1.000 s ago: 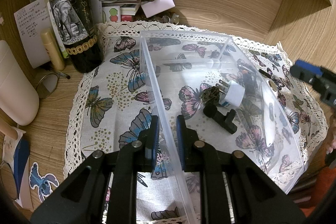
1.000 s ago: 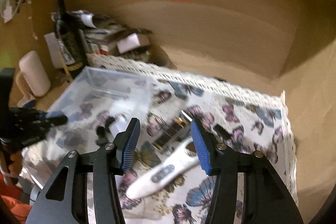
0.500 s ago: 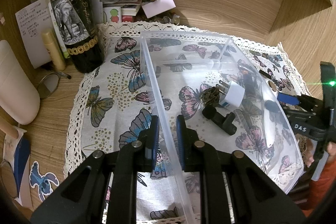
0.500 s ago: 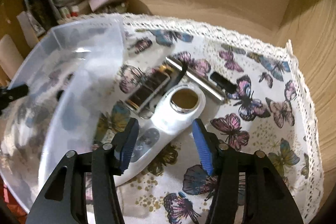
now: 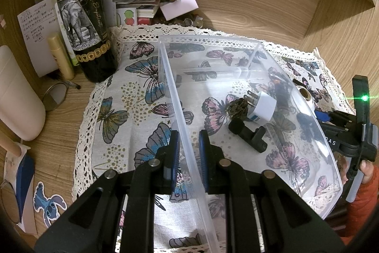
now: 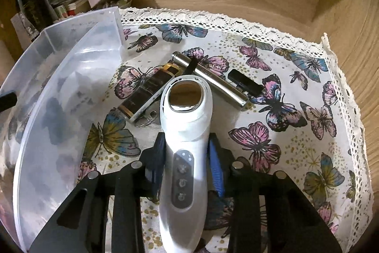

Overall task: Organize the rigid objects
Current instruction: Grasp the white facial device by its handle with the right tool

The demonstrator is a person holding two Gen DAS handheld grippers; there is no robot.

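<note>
Left wrist view: your left claw [image 5: 187, 153] sits at 6 o'clock, its blue pads pinched narrow on the near long wall of the clear plastic bin [image 5: 258, 49], one pad outside the wall and one inside. The bin rests on the butterfly cloth [image 5: 123, 106] that covers the wooden counter [image 5: 236, 4]. Inside the bin, toward 3 o'clock, lie a white plug adapter [image 5: 263, 108], a dark crumpled lump [image 5: 236, 106] touching its prongs, and a black clip-like part [image 5: 248, 134] just below them. A wine bottle with an elephant label [image 5: 83, 23] stands at 10 o'clock beside a stack of papers and boxes [image 5: 135, 1]. At 3 o'clock, beyond the bin's far wall, your right claw [image 5: 329, 119] shows with a green light above it.

From the right wrist view, your right claw [image 6: 187, 163] is closed on the waist of a white handheld device with a round mirror-like head [image 6: 183, 148], one pad pressed to each side. The device lies on the cloth, head pointing toward 12 o'clock. Just past its head lie a black-and-gold flat box [image 6: 146, 91] at 11 o'clock, a silver metal tube [image 6: 213, 80] at 12 to 1 o'clock, and a small black piece [image 6: 244, 82] touching the tube's far side. The bin [image 6: 71, 77] curves along 9 o'clock, close beside the device.
</note>
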